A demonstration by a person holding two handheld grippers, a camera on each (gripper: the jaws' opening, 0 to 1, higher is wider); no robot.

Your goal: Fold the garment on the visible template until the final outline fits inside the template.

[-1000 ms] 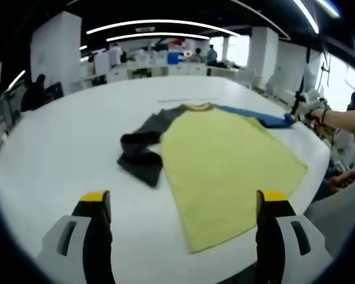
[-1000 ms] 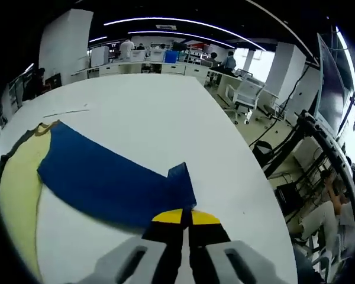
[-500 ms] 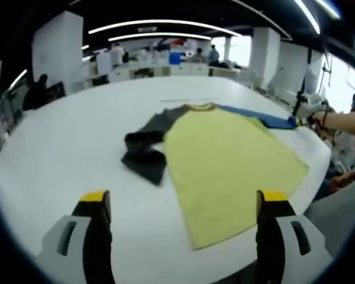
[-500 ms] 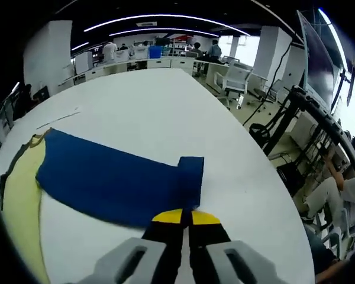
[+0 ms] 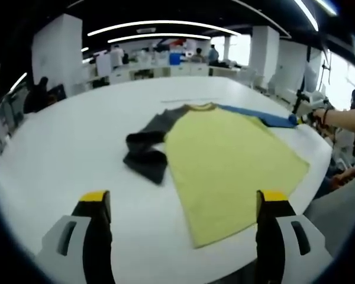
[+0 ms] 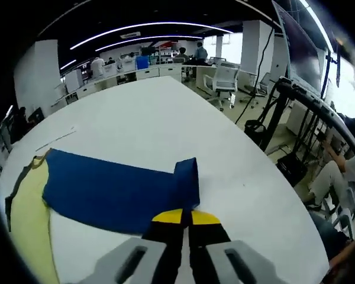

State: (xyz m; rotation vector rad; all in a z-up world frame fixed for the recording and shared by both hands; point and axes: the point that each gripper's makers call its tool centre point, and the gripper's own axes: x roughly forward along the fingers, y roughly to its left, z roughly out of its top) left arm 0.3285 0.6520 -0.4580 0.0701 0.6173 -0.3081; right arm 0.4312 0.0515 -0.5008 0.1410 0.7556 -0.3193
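Note:
A shirt lies flat on the white table [image 5: 65,142]: yellow body [image 5: 225,160], crumpled dark grey sleeve [image 5: 145,148] on one side, blue sleeve [image 5: 266,118] stretched out on the other. My left gripper [image 5: 183,207] hangs open above the near table edge, well short of the shirt. In the right gripper view the blue sleeve [image 6: 112,192] spreads out with its cuff [image 6: 188,183] folded back, and my right gripper [image 6: 186,216] is shut on the cuff's edge. The yellow body [image 6: 26,231] shows at the left. A person's arm [image 5: 343,118] reaches in by the sleeve end.
A thin line [image 6: 56,137] runs across the table beyond the collar. Office desks, chairs [image 6: 222,80] and people stand behind the table. A dark metal frame [image 6: 302,100] and a seated person [image 6: 337,177] are close beside the table's right edge.
My right gripper has pulled the blue sleeve outward, straightening it, with the cuff still pinched. The right gripper view has swung. The left gripper has stayed put.

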